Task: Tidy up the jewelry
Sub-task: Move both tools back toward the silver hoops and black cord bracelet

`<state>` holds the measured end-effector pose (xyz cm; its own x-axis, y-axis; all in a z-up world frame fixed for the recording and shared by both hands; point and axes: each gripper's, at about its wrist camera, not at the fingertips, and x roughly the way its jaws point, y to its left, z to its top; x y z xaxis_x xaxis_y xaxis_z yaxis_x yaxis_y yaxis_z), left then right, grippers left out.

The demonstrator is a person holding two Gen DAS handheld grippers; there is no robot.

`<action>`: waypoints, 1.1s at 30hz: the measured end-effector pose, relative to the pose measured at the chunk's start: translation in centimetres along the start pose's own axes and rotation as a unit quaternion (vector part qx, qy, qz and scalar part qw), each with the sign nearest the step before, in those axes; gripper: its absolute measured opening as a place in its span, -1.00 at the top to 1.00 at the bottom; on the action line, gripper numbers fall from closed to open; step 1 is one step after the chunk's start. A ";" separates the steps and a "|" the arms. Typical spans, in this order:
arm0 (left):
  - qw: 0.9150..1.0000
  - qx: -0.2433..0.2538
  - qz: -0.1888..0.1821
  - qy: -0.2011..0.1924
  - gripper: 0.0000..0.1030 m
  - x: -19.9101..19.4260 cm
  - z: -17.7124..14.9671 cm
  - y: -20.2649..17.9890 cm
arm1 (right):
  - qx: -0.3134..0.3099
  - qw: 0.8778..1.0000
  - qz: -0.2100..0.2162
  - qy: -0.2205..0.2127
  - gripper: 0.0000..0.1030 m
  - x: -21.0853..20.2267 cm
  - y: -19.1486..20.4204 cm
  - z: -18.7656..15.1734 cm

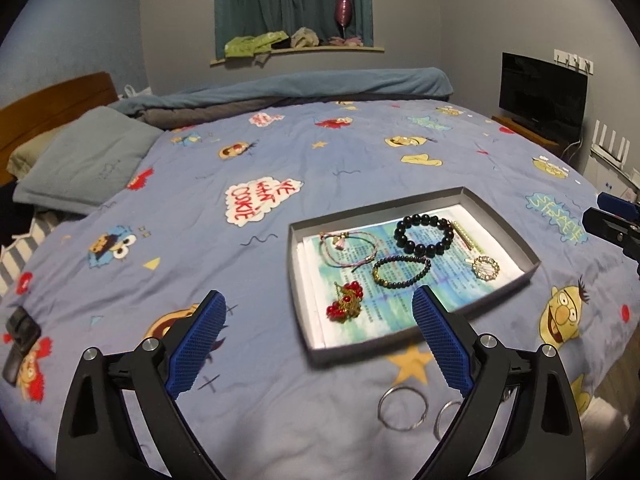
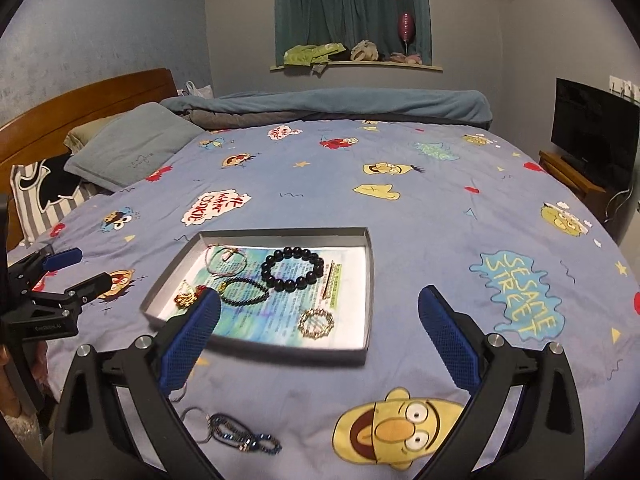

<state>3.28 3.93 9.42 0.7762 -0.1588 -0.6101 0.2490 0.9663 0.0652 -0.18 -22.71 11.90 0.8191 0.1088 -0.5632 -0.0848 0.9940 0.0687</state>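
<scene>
A shallow grey tray (image 1: 500, 216) (image 2: 370, 264) lined with a printed sheet lies on the bed. In it are a large black bead bracelet (image 1: 424, 235) (image 2: 292, 270), a small dark bead bracelet (image 1: 401, 272) (image 2: 244, 290), a pink cord bracelet (image 1: 348, 250) (image 2: 226, 260), a red bead and gold piece (image 1: 346, 304) (image 2: 188, 296), a gold bar clip (image 1: 464, 236) (image 2: 331, 282) and a round gold brooch (image 1: 485, 268) (image 2: 316, 322). Outside the tray, on the cover, lie silver rings (image 1: 402, 408) and a dark blue beaded bracelet (image 2: 240, 432). My left gripper (image 1: 320, 304) and right gripper (image 2: 320, 300) both stand open and hold nothing.
The bed cover (image 1: 200, 260) is blue with cartoon prints. Pillows (image 1: 84, 160) and a wooden headboard (image 2: 80, 100) are at the left, a folded duvet (image 1: 320, 84) at the back. A television (image 1: 544, 96) stands on a stand at the right. A small black device (image 1: 18, 340) lies at the left.
</scene>
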 end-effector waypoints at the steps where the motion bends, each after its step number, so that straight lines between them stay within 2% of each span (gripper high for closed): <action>1: 1.000 0.002 -0.001 -0.002 -0.83 -0.4 -0.2 0.0 | 0.000 1.000 -0.001 -0.001 -0.90 -0.3 0.0 -0.2; 6: 1.000 0.011 -0.006 -0.002 -0.84 -1.8 -1.8 -0.3 | 0.001 1.000 -0.005 0.000 -0.90 -1.5 -0.2 -1.6; 13: 1.000 0.017 -0.016 0.018 -0.84 -1.9 -4.5 -0.9 | 0.009 1.000 -0.007 0.013 -0.90 -2.1 -0.9 -4.2; 21: 0.998 0.031 -0.018 0.059 -0.84 0.6 -7.7 -2.1 | 0.012 0.999 -0.006 0.041 -0.90 -0.7 -0.6 -7.1; 33: 0.996 0.030 -0.026 0.085 -0.84 3.4 -9.7 -2.7 | -0.019 0.997 -0.001 0.081 -0.90 2.6 1.0 -10.1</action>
<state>-0.43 2.73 -0.52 0.6540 -0.1663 -0.7380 0.3239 0.9431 0.0746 -3.92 -21.37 2.17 0.7177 0.1041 -0.6885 -0.1073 0.9935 0.0384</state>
